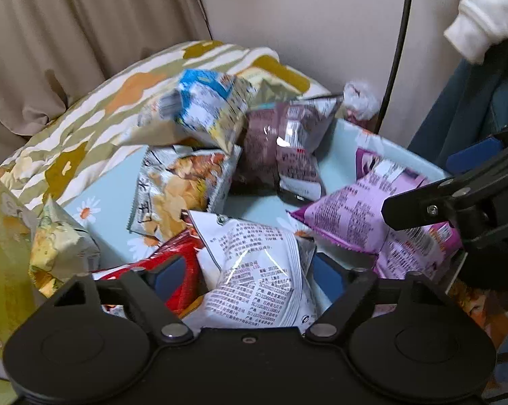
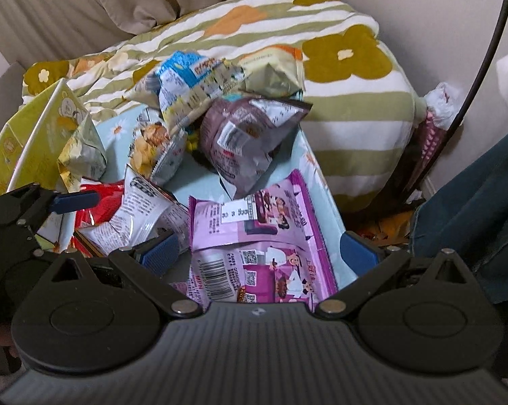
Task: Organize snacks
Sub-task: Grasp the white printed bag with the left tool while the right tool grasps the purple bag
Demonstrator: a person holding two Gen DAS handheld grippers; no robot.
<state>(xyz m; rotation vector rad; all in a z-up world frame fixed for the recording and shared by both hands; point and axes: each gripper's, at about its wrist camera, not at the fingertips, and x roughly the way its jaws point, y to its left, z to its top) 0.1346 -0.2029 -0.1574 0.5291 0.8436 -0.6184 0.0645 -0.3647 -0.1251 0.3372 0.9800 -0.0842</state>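
Several snack bags lie in a heap on a light blue daisy-print surface point(image 1: 113, 202). In the left wrist view my left gripper point(image 1: 254, 276) is open, its blue pads either side of a white bag with black print point(image 1: 257, 270), beside a red bag point(image 1: 178, 263). A pink-purple bag point(image 1: 358, 222) lies right, a brown bag point(image 1: 281, 145) and a blue-white bag point(image 1: 206, 108) behind. In the right wrist view my right gripper point(image 2: 260, 253) is open over the pink-purple bag point(image 2: 260, 233). The left gripper point(image 2: 75, 199) shows at the left there.
A flowered striped pillow point(image 2: 355, 101) lies behind the heap, against beige curtains point(image 1: 68, 33). A yellow-green carton point(image 2: 27, 145) stands at the left. A black cable point(image 1: 399, 50) hangs at the right, near dark blue cloth point(image 2: 473, 202) and a white garment point(image 1: 483, 10).
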